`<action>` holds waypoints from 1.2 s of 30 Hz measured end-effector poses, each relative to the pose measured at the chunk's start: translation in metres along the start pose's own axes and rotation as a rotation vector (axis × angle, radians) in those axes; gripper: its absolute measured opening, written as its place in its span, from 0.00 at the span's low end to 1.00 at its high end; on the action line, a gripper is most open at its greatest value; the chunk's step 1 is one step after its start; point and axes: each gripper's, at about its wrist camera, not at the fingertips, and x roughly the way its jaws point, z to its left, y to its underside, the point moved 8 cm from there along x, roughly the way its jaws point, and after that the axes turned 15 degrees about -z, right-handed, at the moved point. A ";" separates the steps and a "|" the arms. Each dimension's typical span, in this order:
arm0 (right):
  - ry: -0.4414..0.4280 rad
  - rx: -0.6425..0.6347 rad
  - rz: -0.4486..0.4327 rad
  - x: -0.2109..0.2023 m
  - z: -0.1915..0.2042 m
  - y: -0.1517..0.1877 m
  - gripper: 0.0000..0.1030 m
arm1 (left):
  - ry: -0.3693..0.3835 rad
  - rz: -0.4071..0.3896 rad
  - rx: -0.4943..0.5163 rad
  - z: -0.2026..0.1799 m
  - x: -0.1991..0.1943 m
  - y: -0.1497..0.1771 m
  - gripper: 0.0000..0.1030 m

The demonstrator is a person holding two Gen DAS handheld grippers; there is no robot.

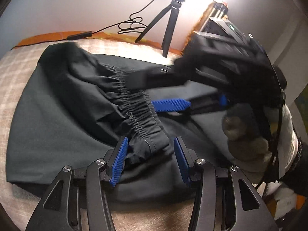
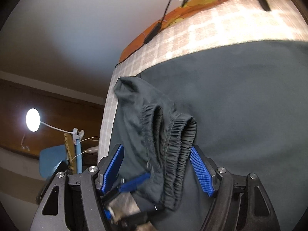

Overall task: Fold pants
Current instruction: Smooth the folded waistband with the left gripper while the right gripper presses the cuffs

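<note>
Where a checked cover (image 1: pixel 17 73) meets a pale wall (image 1: pixel 77 3), both tools seemingly straddle the pants (image 1: pixel 57 119) unclamped.

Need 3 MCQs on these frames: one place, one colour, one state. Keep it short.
1. Where does the tripod stand?
A. On the far edge of the bed, by the wall
B. On the pants
C. On the floor

2. What colour are the gripper pads?
A. Red
B. Blue
C. White

3. How does the elastic waistband lie?
A. Flat and smooth
B. Hanging off the bed
C. Bunched, on top of the pants

Key: 1 A, its legs rest beyond the cloth; 2 B, ribbed blue in both views; 3 C, gathered folds between the left gripper's pads.
</note>
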 end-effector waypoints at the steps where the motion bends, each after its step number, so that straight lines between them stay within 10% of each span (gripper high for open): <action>1: 0.009 -0.018 -0.005 0.002 0.002 0.000 0.69 | -0.002 0.001 0.002 0.000 0.002 0.001 0.45; 9: 0.102 -0.136 -0.048 -0.006 -0.001 0.001 0.13 | -0.039 -0.029 0.004 0.003 -0.016 -0.001 0.45; 14: 0.078 -0.128 -0.084 -0.018 -0.002 -0.002 0.14 | -0.121 -0.093 0.020 0.026 -0.052 -0.011 0.45; 18: 0.075 -0.024 -0.035 -0.019 -0.019 0.000 0.53 | -0.155 -0.099 -0.014 0.045 -0.061 -0.015 0.45; 29: -0.017 -0.006 0.050 -0.016 -0.013 0.014 0.58 | -0.180 -0.019 0.017 0.057 -0.032 0.003 0.45; 31: -0.012 -0.034 0.046 -0.009 -0.006 0.014 0.58 | -0.176 -0.024 0.029 0.052 -0.031 0.003 0.45; 36: 0.067 -0.117 0.030 -0.001 0.003 0.021 0.17 | -0.184 -0.022 0.058 0.046 -0.022 0.000 0.45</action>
